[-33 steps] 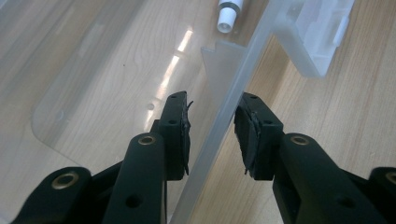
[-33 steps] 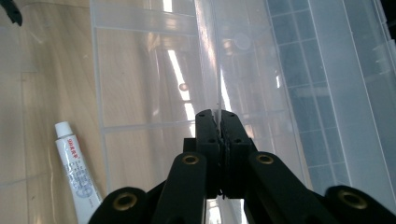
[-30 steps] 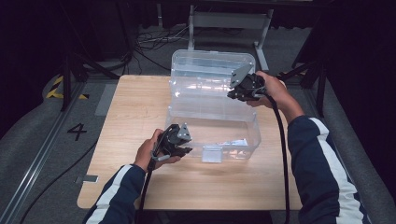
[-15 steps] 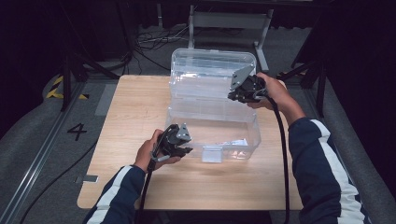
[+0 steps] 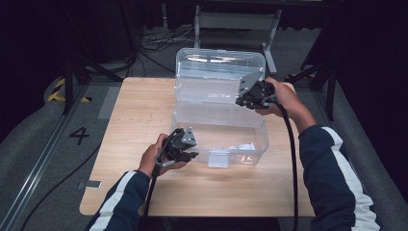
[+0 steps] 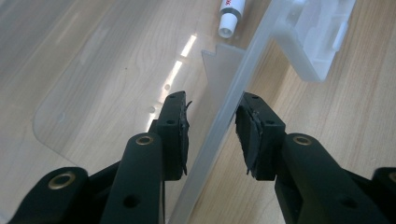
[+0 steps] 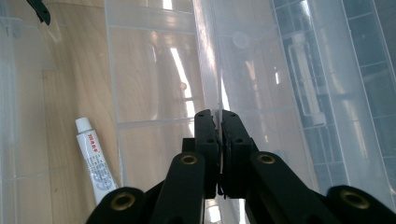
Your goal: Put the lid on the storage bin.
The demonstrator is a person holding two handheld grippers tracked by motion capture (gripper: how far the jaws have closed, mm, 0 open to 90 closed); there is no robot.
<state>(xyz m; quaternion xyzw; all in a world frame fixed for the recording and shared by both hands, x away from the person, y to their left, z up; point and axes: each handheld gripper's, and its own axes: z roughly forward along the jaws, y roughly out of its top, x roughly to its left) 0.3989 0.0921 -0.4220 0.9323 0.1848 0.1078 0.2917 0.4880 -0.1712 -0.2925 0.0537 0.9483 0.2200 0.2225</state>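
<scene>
A clear plastic box [image 5: 188,113] stands on the wooden table [image 5: 139,106] with its hinged lid [image 5: 216,67] swung up at the back. My right gripper [image 5: 239,102] [image 7: 215,114] is shut on the lid's thin right edge [image 7: 218,88]. At the box's front left corner my left gripper [image 5: 193,148] [image 6: 212,100] straddles the wall [image 6: 224,121], one jaw inside and one outside. A gap shows at the pads, so it is open. A small white tube [image 7: 95,165] [image 6: 229,14] [image 5: 243,147] lies on the box floor.
A white latch [image 5: 219,158] [image 6: 317,42] hangs on the box's front wall. Bare table lies to the left and in front of the box. Cables trail back from both grippers along the person's sleeves. Beyond the table are dark floor, stands and wires.
</scene>
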